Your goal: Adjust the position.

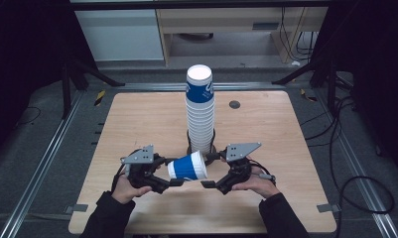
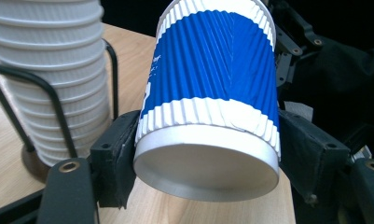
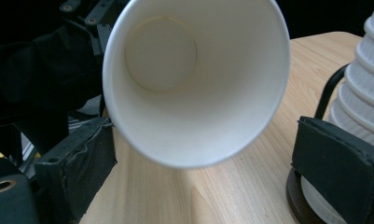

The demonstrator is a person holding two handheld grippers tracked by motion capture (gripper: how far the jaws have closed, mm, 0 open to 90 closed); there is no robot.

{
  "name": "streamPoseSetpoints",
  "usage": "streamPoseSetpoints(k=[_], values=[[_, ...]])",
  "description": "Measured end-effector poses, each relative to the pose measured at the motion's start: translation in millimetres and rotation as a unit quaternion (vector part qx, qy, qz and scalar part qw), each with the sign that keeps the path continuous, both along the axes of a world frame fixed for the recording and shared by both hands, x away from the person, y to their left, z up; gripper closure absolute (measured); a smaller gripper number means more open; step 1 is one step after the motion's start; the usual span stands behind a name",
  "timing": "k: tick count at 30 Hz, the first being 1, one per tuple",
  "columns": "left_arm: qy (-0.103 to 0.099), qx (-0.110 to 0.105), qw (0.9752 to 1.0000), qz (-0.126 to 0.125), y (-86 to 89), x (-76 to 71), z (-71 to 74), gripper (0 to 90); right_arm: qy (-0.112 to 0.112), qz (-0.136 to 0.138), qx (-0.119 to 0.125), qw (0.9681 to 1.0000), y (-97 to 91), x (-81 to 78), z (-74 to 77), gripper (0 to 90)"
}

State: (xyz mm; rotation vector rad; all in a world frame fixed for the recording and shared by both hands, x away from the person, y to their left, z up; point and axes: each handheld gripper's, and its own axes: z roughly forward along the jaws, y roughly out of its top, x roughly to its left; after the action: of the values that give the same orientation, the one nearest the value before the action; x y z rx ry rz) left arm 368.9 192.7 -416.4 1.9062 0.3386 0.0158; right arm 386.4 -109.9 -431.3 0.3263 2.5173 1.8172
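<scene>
1. At the left of the high view, the left gripper (image 1: 174, 182) is partly covered by its own grey plate, so its fingertips are hard to make out there. The left gripper view settles it: the two black pads are pressed against opposite sides of the blue and white cup (image 2: 208, 93) near its base, a firm grip with the jaws about half closed.
2. Above the near middle of the table (image 1: 137, 119), between the two grippers, the cup (image 1: 187, 167) lies on its side. Its long axis runs across the table, base toward the left gripper and open mouth toward the right gripper (image 1: 209, 184).
3. Behind the cup stands a tall cup stack (image 1: 200, 111) in a black wire holder (image 2: 58, 112). The lower stack is cut off by the cup in the high view.
4. At the right, the right gripper view looks straight into the cup's white interior (image 3: 194, 79). The right gripper's pads stand wide apart, one on each side of the rim, neither touching it; whether the left pad is just clear of the rim is hard to judge.
</scene>
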Motion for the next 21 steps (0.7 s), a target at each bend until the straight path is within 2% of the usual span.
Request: streamPoseSetpoints(k=[8,16,21], values=[[0.003,0.012,0.9997,-0.02,-7.5,-1.6,-3.4,26.5,0.01,0.022,0.017,0.9996,2.8,-1.3,-0.3,8.4],[-0.003,0.023,0.9993,-0.028,-14.5,-3.6,-5.2,26.6,0.015,0.034,0.012,0.9992,6.7,-2.4,-2.2,12.2],[0.001,0.023,0.9994,-0.026,-13.9,-2.9,-5.5,26.6,0.02,0.037,0.012,0.9991,6.8,-1.6,-3.5,13.7]])
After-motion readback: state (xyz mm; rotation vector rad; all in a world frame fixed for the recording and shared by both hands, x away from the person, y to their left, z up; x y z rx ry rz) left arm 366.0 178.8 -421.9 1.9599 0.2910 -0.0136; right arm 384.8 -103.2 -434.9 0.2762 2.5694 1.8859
